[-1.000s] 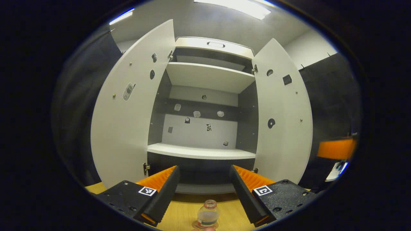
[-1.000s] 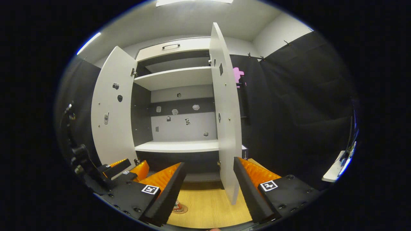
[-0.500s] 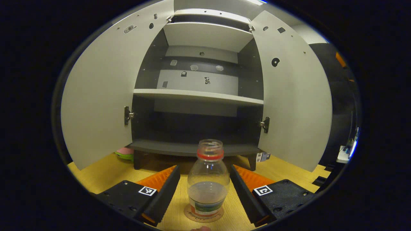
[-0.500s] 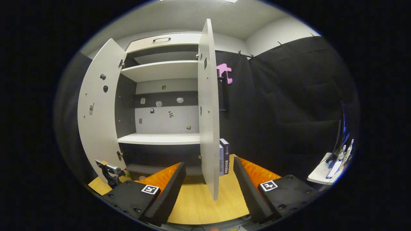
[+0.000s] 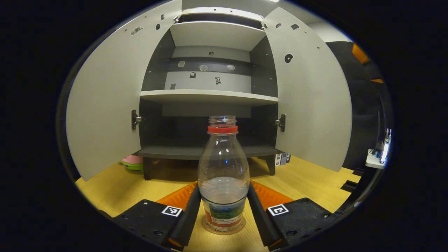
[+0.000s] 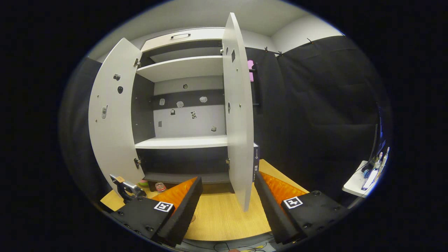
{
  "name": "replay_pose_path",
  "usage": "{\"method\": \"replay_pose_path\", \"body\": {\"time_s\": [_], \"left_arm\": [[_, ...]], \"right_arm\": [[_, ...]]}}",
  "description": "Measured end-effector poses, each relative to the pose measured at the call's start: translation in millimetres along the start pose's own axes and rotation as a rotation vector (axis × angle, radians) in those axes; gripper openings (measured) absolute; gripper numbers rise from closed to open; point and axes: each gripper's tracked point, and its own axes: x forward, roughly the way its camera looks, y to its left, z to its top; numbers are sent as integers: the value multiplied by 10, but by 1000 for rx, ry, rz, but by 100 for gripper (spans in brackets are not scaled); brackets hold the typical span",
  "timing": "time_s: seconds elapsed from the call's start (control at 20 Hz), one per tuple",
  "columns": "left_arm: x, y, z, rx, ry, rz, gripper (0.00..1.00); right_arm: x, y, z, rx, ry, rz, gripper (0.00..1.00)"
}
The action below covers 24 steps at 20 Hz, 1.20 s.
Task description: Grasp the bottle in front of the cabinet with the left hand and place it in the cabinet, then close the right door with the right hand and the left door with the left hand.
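Observation:
A clear bottle (image 5: 223, 168) with a red neck ring, no cap and a little liquid stands upright on the wooden table. My left gripper (image 5: 223, 187) is shut on its lower body, one finger pressing each side. Behind it stands the cabinet with its left door (image 5: 105, 105) and right door (image 5: 311, 98) swung wide open, and a dark bottom shelf (image 5: 206, 151) bare. In the right gripper view, my right gripper (image 6: 227, 196) is open with nothing in it. It faces the front edge of the right door (image 6: 239, 122). The bottle's neck (image 6: 160, 186) shows at the lower left.
A round coaster (image 5: 206, 226) lies under the bottle. A pink and green object (image 5: 132, 161) sits below the left door. Small boxes (image 5: 281, 159) stand by the cabinet's right foot. A white side shelf (image 6: 364, 175) with small items sits far right.
My left gripper dropped and moved forward around the bottle, then its fingers closed on the bottle's sides. The right gripper shifted slightly, still facing the right door's edge.

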Motion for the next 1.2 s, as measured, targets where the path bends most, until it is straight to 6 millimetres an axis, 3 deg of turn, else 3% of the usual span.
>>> {"method": "replay_pose_path", "body": {"time_s": [0.2,0.35,0.55,0.7,0.9,1.0,1.2], "left_arm": [[-263,5,821,-79,-70,-77,74],[-432,176,1666,-86,-151,-98,74],[-252,479,2657,-48,-197,-58,74],[151,642,3334,-40,-283,-35,74],[897,615,3768,-61,-248,-68,74],[1319,650,3863,-35,-230,-46,74],[2097,621,3749,-1,-157,-22,74]], "right_arm": [[48,39,-30,5,4,18,98],[95,69,-49,15,7,32,98],[147,43,-73,21,3,34,98],[155,-39,-113,35,5,15,98],[129,-244,-127,43,-4,-57,98],[80,-431,-145,46,-5,-116,98],[9,-720,-184,66,5,-218,98]]}}
